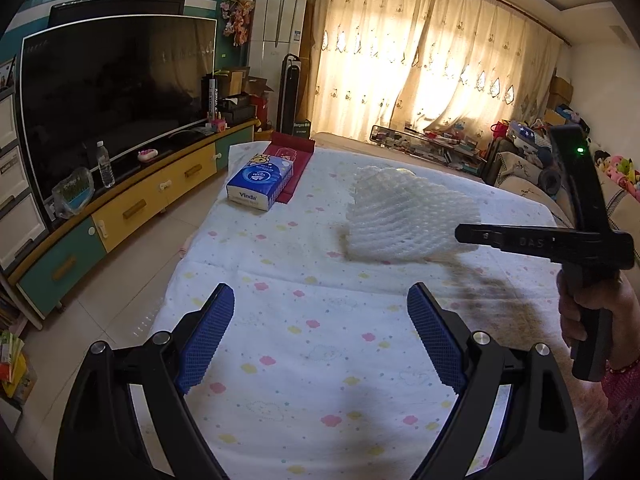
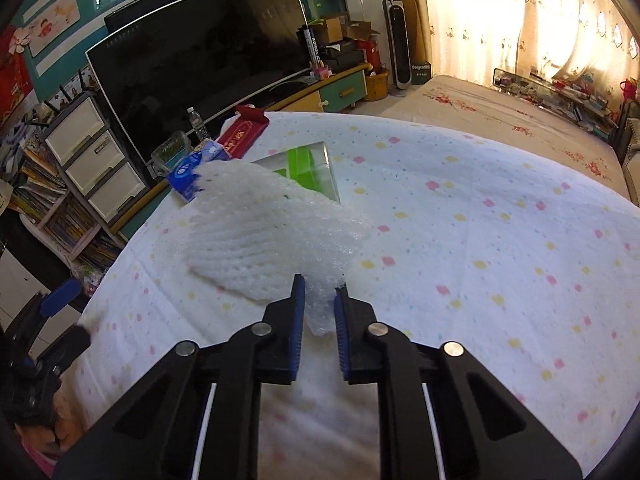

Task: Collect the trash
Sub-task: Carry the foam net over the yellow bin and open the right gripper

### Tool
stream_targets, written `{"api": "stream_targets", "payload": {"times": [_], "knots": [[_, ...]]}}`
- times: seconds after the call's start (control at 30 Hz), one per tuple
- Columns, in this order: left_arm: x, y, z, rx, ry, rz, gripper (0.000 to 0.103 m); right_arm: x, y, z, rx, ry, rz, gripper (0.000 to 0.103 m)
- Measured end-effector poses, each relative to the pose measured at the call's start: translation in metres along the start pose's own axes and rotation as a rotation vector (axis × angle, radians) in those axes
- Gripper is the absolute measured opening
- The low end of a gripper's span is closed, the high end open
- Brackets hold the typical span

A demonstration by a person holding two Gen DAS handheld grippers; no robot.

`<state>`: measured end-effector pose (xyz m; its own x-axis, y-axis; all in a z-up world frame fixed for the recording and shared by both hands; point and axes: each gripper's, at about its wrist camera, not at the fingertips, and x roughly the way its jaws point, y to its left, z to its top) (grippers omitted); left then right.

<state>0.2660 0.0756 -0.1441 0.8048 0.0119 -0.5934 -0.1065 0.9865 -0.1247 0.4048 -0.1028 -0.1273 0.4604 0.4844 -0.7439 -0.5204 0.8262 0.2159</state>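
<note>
Foam net [image 2: 264, 240] is sitting pinched at its near edge between the pads of the right tool [image 2: 320, 304], which is pressing together on it above the tabletop [image 2: 480, 260] with its dotted cloth. From the left wrist view the net is hanging clear of the cloth, so the pickup looks made. Left tool [image 1: 320, 320] is hovering with its jaws spread wide and nothing between them. A clear box with a green insert [image 2: 308, 168] is lying just behind the net; whether it is trash or a bin I cannot tell. Tissue pack [image 1: 260, 182] and red box [image 1: 292, 160] are resting at the far edge. Carrying the net off and dropping it is still to do, I judge.
</note>
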Motion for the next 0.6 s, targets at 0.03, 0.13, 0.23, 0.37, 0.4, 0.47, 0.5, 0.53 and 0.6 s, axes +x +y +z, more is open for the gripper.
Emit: {"api": "stream_targets", "payload": {"times": [0.03,0.13,0.23,0.37,0.4,0.47,0.5,0.53,0.6], "knots": [[0.000,0.000,0.000,0.001,-0.001,0.001,0.087,-0.009,0.002,-0.005,-0.004,-0.012,0.002,0.013],[-0.002,0.000,0.000,0.002,-0.006,0.006,0.087,-0.038,0.007,-0.020,0.003,-0.043,0.007,0.013],[-0.002,0.000,0.000,0.003,-0.008,0.009,0.087,-0.068,0.009,-0.039,0.016,-0.082,0.016,0.013],[-0.003,-0.001,-0.001,0.008,-0.011,0.013,0.087,-0.108,0.007,-0.068,0.057,-0.143,-0.001,0.013],[-0.003,-0.001,-0.001,0.009,-0.012,0.013,0.087,-0.118,0.005,-0.077,0.074,-0.159,-0.010,0.013],[-0.003,-0.001,-0.001,0.011,-0.014,0.013,0.087,-0.140,-0.001,-0.092,0.110,-0.198,-0.027,0.013],[-0.003,-0.001,-0.001,0.011,-0.014,0.014,0.087,-0.152,-0.006,-0.102,0.130,-0.219,-0.040,0.013],[-0.004,-0.001,-0.001,0.010,-0.015,0.015,0.087,-0.160,-0.009,-0.109,0.144,-0.236,-0.054,0.013],[-0.005,-0.001,-0.001,0.010,-0.019,0.019,0.087,-0.180,-0.018,-0.125,0.183,-0.274,-0.089,0.013]]}}
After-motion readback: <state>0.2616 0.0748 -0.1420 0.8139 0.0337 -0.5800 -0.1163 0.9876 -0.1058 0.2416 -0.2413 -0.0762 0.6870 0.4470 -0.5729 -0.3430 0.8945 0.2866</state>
